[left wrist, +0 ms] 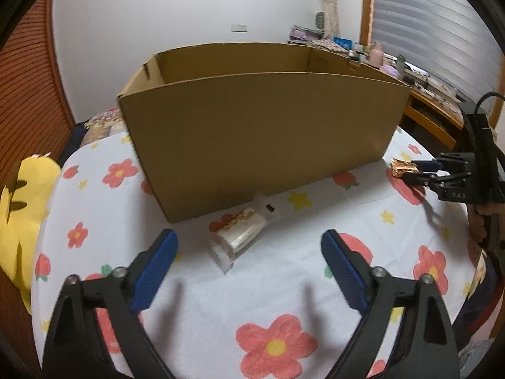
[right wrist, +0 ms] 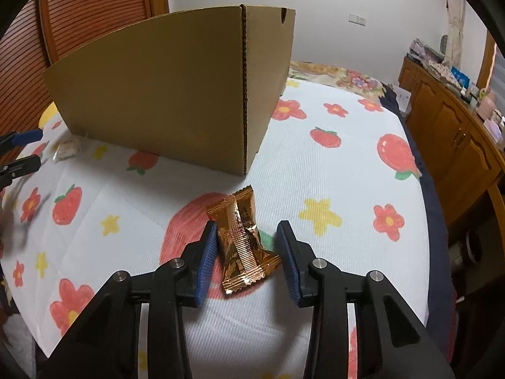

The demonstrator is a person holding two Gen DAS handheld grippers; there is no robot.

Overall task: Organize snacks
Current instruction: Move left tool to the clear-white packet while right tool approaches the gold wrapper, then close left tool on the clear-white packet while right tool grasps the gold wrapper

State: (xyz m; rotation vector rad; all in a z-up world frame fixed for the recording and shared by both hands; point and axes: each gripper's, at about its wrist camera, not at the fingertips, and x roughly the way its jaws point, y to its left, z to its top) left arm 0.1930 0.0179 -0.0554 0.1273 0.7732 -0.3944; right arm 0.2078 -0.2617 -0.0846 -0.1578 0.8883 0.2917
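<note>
A brown open-topped cardboard box (left wrist: 252,132) (right wrist: 157,101) stands on the flower-print cloth. Just in front of it lies a clear-wrapped white snack pack (left wrist: 236,237) (right wrist: 68,149). My left gripper (left wrist: 249,234) (right wrist: 34,147) is open wide, its blue pads either side of the pack and apart from it. An orange foil snack packet (right wrist: 243,237) (left wrist: 402,170) lies flat on the cloth beside the box's right corner. My right gripper (right wrist: 247,225) (left wrist: 408,172) is low around it, jaws narrow. Its left pad touches the wrapper, while a gap shows at the right pad.
A yellow plush toy (left wrist: 19,205) lies at the bed's left edge. The flower-print cloth (right wrist: 331,164) covers the bed. A wooden cabinet (right wrist: 457,132) with clutter on top runs along the right. A slatted wooden door (right wrist: 94,9) stands behind the box. A hand (left wrist: 483,221) holds the right gripper.
</note>
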